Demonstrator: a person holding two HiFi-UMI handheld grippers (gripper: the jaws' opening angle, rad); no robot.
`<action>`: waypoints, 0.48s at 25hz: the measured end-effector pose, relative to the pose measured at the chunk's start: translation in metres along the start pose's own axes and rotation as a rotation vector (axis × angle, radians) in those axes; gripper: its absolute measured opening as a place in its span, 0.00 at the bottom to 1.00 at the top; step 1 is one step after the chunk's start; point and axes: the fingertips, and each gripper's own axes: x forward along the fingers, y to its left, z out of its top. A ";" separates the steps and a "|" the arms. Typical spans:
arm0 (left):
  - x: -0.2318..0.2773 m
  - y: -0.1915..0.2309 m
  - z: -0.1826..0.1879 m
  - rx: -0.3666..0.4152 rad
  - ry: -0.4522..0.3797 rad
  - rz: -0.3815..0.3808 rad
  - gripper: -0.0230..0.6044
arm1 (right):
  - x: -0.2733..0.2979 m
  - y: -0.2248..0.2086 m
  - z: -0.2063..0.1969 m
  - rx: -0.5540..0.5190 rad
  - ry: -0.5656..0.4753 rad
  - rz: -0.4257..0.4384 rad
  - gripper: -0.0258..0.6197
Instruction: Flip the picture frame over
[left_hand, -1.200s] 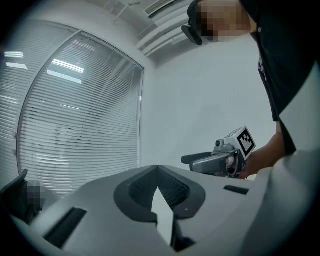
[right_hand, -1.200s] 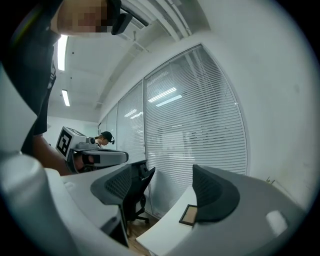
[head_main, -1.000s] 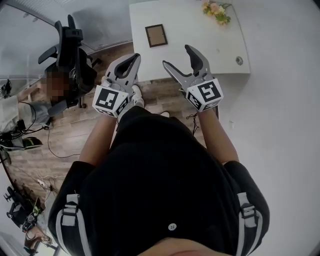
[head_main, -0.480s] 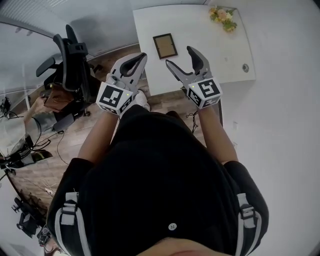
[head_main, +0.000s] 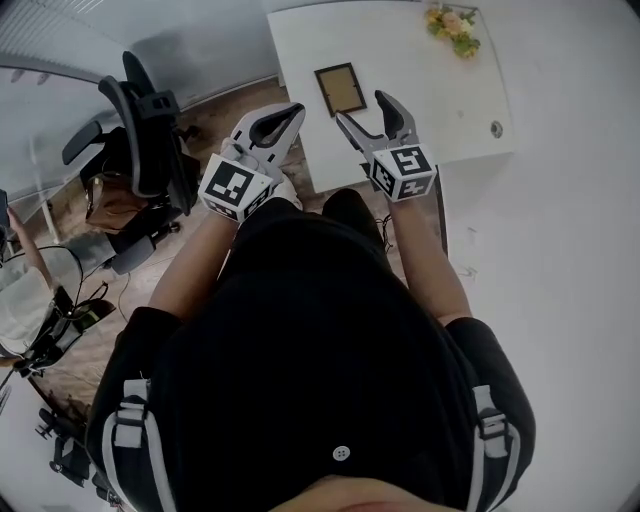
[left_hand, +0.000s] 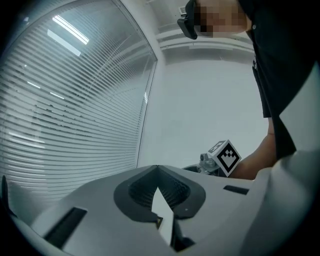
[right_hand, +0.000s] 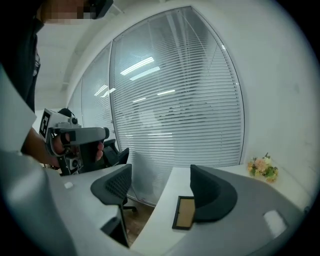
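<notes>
The frame (head_main: 340, 88) lies flat on the white surface (head_main: 420, 80), close to its near left edge and ahead of both tools. Its long axis runs near to far, almost in line with my reach. My right tool (head_main: 362, 108) is spread wide and empty, and in its own view the frame (right_hand: 185, 212) shows in the gap between the jaws, towards the right jaw, so this tool is the better aimed one. My left tool (head_main: 296, 108) is pressed together at the tips with nothing in it; it hangs over the floor just left of the surface's edge, and its own view (left_hand: 157, 170) looks up at blinds and wall, away from the frame.

The frame is a thin rectangle with a dark, narrow border and a matte tan panel inside; I cannot tell whether that panel is the front or the backing. It looks light and stiff, lying low on a smooth surface, so I judge an edge must be lifted before the jaws can pinch it. Small flowers (head_main: 452, 22) sit at the far right, well apart
</notes>
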 end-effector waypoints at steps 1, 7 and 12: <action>0.001 0.003 -0.002 -0.002 -0.002 0.001 0.05 | 0.005 -0.002 -0.004 0.003 0.012 -0.005 0.62; 0.010 0.020 -0.012 0.006 -0.020 0.014 0.05 | 0.031 -0.023 -0.020 0.039 0.054 -0.034 0.58; 0.020 0.032 -0.024 0.010 -0.018 0.056 0.05 | 0.056 -0.037 -0.036 0.051 0.095 -0.016 0.54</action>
